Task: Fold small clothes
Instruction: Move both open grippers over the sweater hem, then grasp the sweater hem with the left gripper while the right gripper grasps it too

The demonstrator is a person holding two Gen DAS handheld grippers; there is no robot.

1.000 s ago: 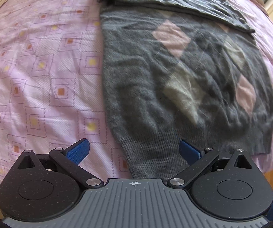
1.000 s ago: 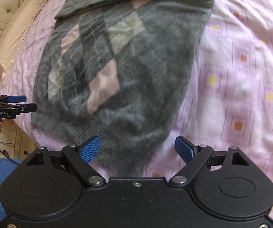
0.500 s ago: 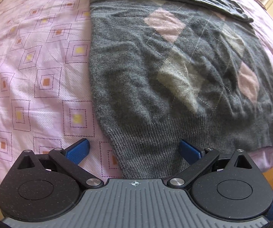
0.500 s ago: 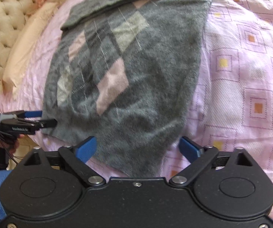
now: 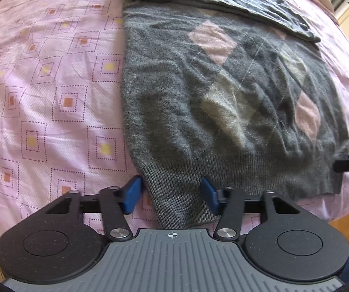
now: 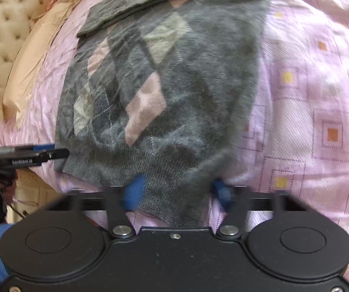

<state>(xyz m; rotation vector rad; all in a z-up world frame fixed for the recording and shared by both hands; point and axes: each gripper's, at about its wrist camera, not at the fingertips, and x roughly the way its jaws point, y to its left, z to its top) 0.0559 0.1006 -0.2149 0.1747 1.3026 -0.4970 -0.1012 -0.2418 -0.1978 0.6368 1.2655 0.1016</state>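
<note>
Now the left gripper (image 5: 170, 194) sits at the sweater's (image 5: 223, 102) left hem corner, jaws partly open astride the ribbed edge, not yet pinching it. Spread flat on the pink patterned bedspread (image 5: 53, 97), the grey argyle sweater has a sleeve folded across its top. The right gripper (image 6: 177, 192), blurred, straddles the right hem corner, jaws likewise partly open.
</note>
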